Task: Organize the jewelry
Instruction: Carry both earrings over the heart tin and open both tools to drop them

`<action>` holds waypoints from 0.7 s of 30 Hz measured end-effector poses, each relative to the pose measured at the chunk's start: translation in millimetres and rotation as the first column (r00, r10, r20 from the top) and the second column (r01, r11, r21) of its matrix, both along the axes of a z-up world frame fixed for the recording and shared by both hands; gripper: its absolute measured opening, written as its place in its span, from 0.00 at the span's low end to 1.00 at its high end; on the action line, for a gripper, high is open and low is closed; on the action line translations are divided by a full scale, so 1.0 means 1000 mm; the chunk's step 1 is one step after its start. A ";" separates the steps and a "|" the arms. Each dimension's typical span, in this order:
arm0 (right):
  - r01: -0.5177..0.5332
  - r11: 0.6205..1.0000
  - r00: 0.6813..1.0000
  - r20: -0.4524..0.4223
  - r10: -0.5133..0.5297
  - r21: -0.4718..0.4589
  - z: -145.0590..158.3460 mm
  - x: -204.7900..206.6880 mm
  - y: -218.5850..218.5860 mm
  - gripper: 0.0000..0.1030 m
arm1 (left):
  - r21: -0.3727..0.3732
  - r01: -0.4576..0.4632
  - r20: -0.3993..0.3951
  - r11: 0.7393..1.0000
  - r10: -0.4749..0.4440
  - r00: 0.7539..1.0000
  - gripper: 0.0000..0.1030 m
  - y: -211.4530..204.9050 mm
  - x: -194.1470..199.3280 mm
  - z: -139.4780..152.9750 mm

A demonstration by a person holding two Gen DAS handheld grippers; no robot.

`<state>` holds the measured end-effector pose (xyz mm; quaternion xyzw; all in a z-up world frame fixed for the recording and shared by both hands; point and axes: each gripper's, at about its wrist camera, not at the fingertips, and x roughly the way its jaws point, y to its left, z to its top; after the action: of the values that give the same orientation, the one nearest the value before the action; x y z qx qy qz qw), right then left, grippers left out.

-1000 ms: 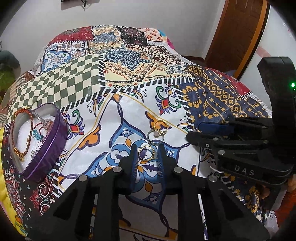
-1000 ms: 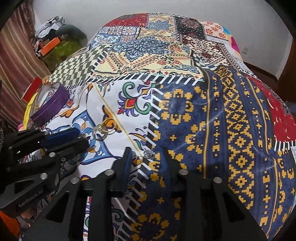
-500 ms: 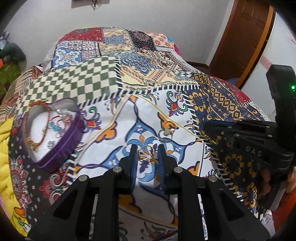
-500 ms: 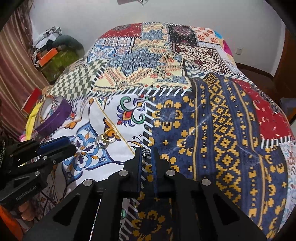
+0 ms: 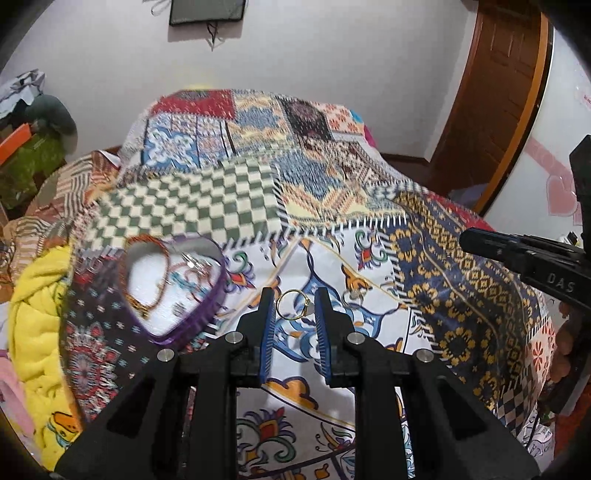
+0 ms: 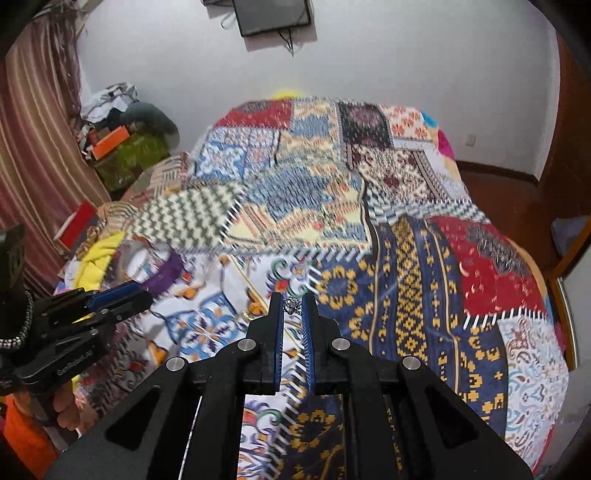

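Observation:
My left gripper (image 5: pixel 294 295) is shut on a thin gold ring (image 5: pixel 306 309) and holds it in the air above the patchwork bedspread (image 5: pixel 332 177). Just to its left lies a purple heart-shaped box (image 5: pixel 199 325), open, with a bracelet and other pieces on its white lining. Another gold ring (image 5: pixel 352 295) lies on the spread to the right of the fingers. My right gripper (image 6: pixel 293 299) is shut on a small silver piece (image 6: pixel 291 306), also lifted off the spread. In the right wrist view the left gripper (image 6: pixel 122 295) shows at the left near the box (image 6: pixel 168 273).
A yellow towel (image 5: pixel 33 314) is bunched at the bed's left edge, with piled clutter (image 6: pixel 118 147) beyond it. A wooden door (image 5: pixel 487 92) stands at the far right. A dark screen (image 6: pixel 273 14) hangs on the wall behind the bed.
The right gripper closed on the silver piece and rose with it. The left gripper lifted the gold ring off the spread and drew nearer the purple box.

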<state>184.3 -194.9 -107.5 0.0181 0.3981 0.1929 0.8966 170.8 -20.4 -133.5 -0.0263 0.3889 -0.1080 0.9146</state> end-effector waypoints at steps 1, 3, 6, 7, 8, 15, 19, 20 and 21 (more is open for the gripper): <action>-0.003 1.000 1.000 0.011 0.003 0.006 0.005 -0.002 0.002 0.08 | 0.001 -0.003 0.008 1.000 0.003 1.000 0.19 0.000 -0.001 0.003; -0.011 1.000 0.999 0.035 0.010 0.007 0.014 -0.004 0.008 0.08 | 0.006 -0.015 0.037 1.000 0.015 0.999 0.19 0.005 -0.005 0.013; -0.029 0.999 0.997 0.068 0.028 0.015 0.026 -0.007 0.018 0.08 | 0.002 -0.027 0.064 1.000 0.027 0.998 0.19 0.011 -0.009 0.023; -0.036 0.999 0.996 0.078 0.035 0.017 0.030 -0.007 0.021 0.08 | 0.003 -0.031 0.073 1.000 0.031 0.997 0.19 0.014 -0.011 0.026; -0.042 0.999 0.995 0.087 0.040 0.020 0.033 -0.008 0.025 0.08 | 0.005 -0.037 0.082 0.999 0.036 0.996 0.19 0.017 -0.012 0.029; -0.101 0.994 0.988 0.124 0.095 0.043 0.047 -0.008 0.054 0.08 | 0.000 -0.080 0.115 0.997 0.079 0.990 0.19 0.037 -0.020 0.040; -0.143 0.988 0.981 0.139 0.134 0.053 0.052 -0.007 0.073 0.08 | 0.000 -0.105 0.123 0.995 0.104 0.987 0.19 0.049 -0.021 0.042; -0.151 0.987 0.980 0.141 0.142 0.056 0.053 -0.006 0.078 0.08 | 0.000 -0.109 0.124 0.994 0.109 0.986 0.19 0.051 -0.021 0.042; -0.161 0.985 0.978 0.142 0.151 0.061 0.053 -0.005 0.083 0.08 | -0.001 -0.117 0.125 0.993 0.116 0.985 0.19 0.055 -0.021 0.042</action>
<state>179.2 -111.7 -54.4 0.0056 0.3287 0.2777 0.9027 149.4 34.5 -91.3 -0.0393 0.3291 -0.0547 0.9419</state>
